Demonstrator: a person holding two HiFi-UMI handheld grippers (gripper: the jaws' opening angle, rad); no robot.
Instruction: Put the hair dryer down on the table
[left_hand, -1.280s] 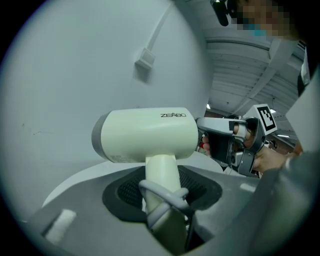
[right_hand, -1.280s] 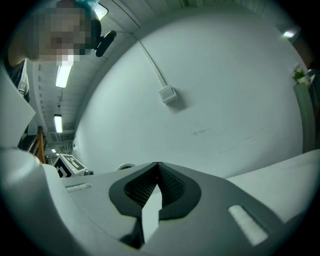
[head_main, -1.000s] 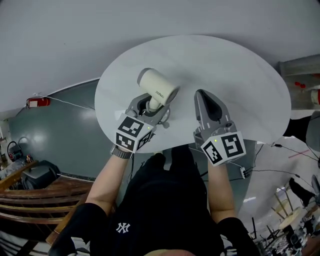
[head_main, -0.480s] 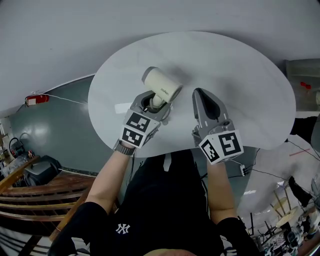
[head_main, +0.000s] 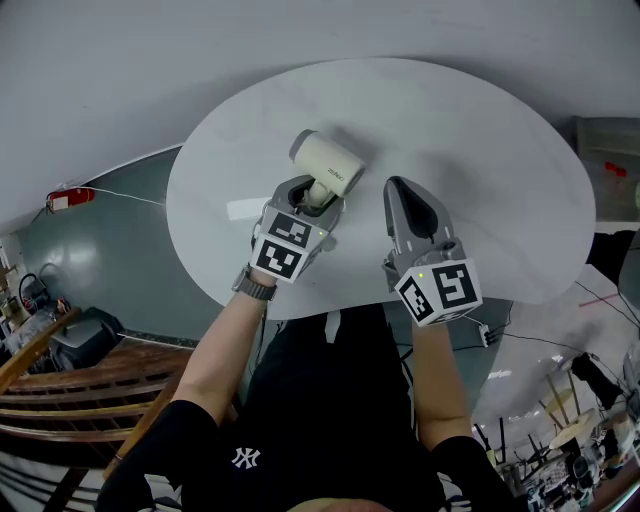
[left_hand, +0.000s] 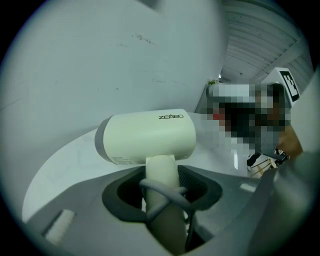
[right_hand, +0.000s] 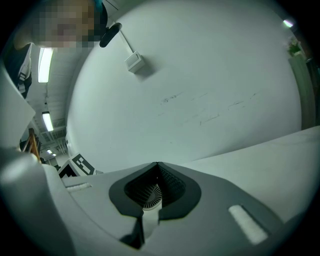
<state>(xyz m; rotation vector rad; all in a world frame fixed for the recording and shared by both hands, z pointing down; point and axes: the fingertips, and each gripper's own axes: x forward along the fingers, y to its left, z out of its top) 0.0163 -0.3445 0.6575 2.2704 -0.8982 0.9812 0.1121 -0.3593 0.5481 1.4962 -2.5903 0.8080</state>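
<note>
Currently, dryer (head_main: 327, 166) is held by its handle (left_hand: 161, 172) in the left gripper (head_main: 309, 193), fingers (left_hand: 227, 197) clamped on it. A grey cord (left_hand: 167, 192) is looped round the handle. Dryer is seen over the tabletop (head_main: 480, 140), left of centre, towards the near edge; contact with the surface can't be told. Right gripper (head_main: 398, 190) is held just beside it, by the near edge, fingers (right_hand: 215, 197) pressed together, nothing gripped.
</note>
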